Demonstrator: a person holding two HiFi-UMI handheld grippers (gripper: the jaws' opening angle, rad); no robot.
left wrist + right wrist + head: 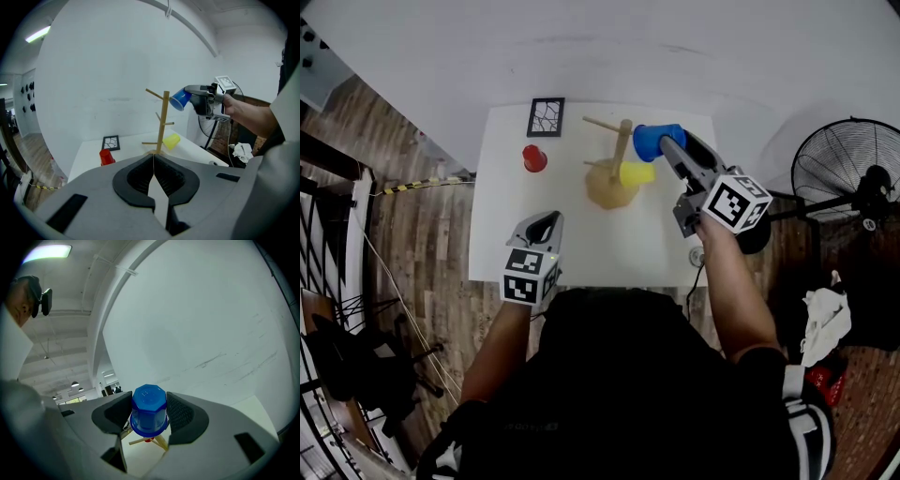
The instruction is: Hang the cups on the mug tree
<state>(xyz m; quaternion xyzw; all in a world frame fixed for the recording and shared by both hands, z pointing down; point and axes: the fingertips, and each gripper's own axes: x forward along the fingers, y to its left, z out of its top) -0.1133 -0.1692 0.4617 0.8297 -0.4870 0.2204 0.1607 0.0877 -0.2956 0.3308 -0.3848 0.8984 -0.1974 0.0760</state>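
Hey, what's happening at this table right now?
A person is working two handheld grippers. The right gripper grips a blue cup, held up near the top of the mug tree. A yellow cup appears to hang low on the tree, a red cup stands on the table, and the left gripper is shut and empty.

The head view looks steeply down from above the person onto the whole table [581, 253]. The left tool [153, 159] view sits low at the table's near edge, facing across toward the wall. The right tool [149, 413] view, close above the mug tree [161, 442], tilts up at the wall. All three share the mug tree.
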